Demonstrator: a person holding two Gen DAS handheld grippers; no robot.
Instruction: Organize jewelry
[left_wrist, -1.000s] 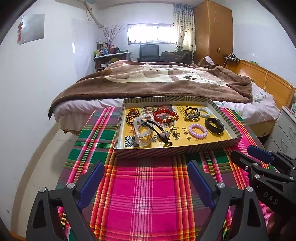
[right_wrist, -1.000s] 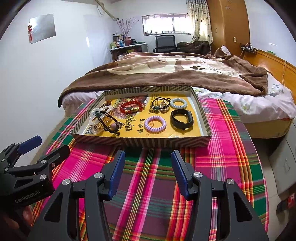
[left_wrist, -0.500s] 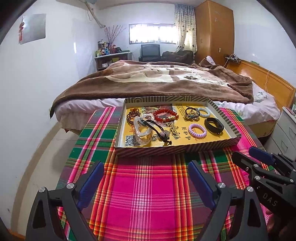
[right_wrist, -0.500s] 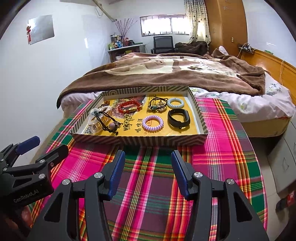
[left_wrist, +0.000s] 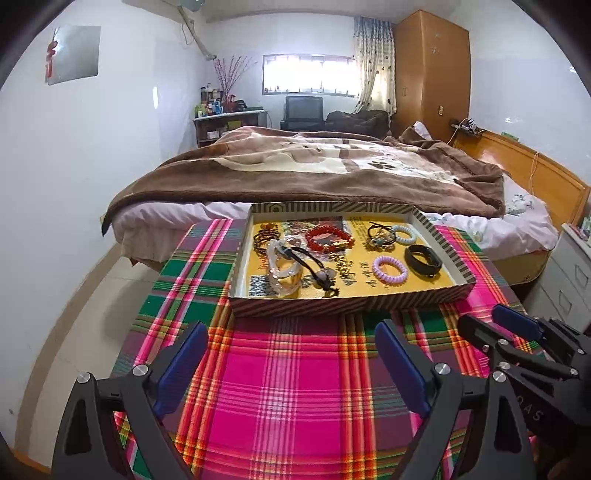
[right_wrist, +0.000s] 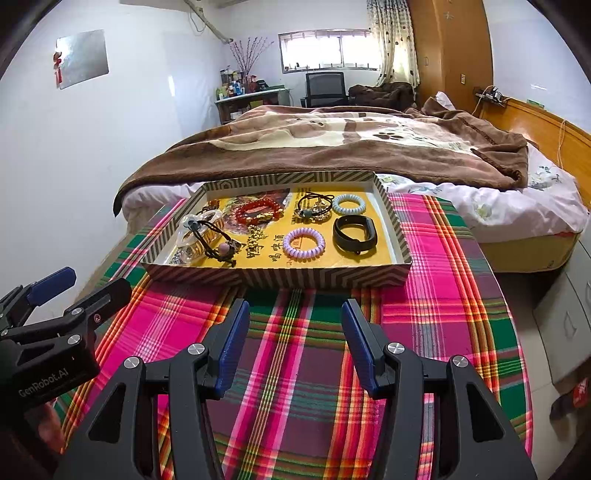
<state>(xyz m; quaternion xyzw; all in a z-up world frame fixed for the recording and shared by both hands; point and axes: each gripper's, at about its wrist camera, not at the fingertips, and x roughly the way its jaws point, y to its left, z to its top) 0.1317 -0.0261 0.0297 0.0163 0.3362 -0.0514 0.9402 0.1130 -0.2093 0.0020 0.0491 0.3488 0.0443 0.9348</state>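
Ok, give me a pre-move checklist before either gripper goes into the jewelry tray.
1. Left hand-held gripper open and empty: ok.
2. Right hand-held gripper open and empty: ok.
3. Both short of the tray, over the plaid cloth: ok.
4. Purple coil band lying apart from its neighbours: ok.
5. Black band free of other pieces: ok.
6. Clear bangle untangled: not ok, a black cord lies across it.

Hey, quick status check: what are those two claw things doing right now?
Left gripper open, empty, over the cloth. Right gripper open, empty. Jewelry all in the tray, purple coil bracelet nearest. Nothing between grippers and tray.
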